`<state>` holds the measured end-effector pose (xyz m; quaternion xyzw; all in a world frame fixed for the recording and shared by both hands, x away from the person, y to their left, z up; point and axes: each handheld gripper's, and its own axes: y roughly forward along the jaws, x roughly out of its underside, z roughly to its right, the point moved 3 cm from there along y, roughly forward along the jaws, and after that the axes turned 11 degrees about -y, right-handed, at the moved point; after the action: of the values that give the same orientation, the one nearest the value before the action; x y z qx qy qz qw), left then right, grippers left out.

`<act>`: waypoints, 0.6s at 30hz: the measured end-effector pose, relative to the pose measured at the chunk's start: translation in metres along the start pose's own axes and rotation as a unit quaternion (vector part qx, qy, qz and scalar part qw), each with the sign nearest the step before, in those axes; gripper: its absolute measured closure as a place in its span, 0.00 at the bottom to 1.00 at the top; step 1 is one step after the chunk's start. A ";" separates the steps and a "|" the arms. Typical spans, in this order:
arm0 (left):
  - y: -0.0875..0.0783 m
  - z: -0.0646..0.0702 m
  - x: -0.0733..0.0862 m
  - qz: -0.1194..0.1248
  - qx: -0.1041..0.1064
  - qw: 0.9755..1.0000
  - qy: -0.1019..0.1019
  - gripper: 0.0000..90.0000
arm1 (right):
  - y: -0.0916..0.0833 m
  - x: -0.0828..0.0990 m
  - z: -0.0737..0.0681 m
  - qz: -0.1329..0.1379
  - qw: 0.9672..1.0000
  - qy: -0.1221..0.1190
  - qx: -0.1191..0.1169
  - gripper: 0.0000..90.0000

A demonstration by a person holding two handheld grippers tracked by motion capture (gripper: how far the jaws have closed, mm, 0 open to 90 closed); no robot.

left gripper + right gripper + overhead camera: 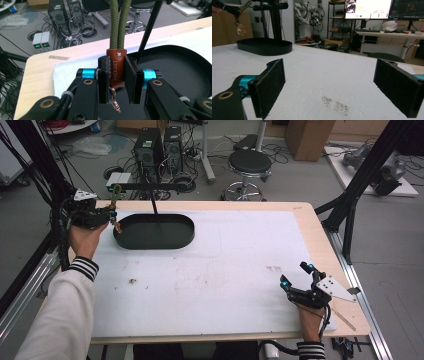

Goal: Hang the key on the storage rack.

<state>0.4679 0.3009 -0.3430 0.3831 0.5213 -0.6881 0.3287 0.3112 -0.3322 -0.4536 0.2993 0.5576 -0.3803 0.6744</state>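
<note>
My left gripper (112, 217) (117, 80) is shut on the brown leather tag (116, 66) of a key strap. Its green braided cord (117, 22) (116, 194) rises in a loop above the jaws, and a small metal clasp (115, 102) dangles below them. The strap hangs at the left end of a black oval tray (165, 239) (175, 65) (265, 47), from which a thin black post (155, 207) goes up to a crossbar (150, 186). My right gripper (296, 274) (329, 87) rests open low over the white mat at the near right, with nothing between its pads.
A white mat (215, 270) with a few dirt specks (132, 281) (335, 105) covers the wooden table (320, 245). Behind the table stand a stool (249, 162) and computer towers (157, 147) among floor cables. Black frame struts (350, 205) flank the table.
</note>
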 end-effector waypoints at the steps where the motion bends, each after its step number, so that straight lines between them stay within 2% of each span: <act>1: 0.001 0.000 0.000 0.000 -0.001 1.000 0.000 0.83 | 0.000 0.000 0.000 0.000 1.000 0.000 0.000 0.10; 13: 0.006 -0.003 0.000 0.000 -0.010 1.000 -0.004 0.83 | 0.000 0.000 0.000 0.000 1.000 0.000 0.000 0.10; 18: 0.008 -0.004 0.000 0.002 -0.013 1.000 -0.011 0.83 | 0.000 0.000 0.000 0.000 1.000 0.000 0.000 0.10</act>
<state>0.4755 0.3030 -0.3470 0.3723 0.5255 -0.6848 0.3412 0.3111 -0.3323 -0.4536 0.2989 0.5576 -0.3803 0.6746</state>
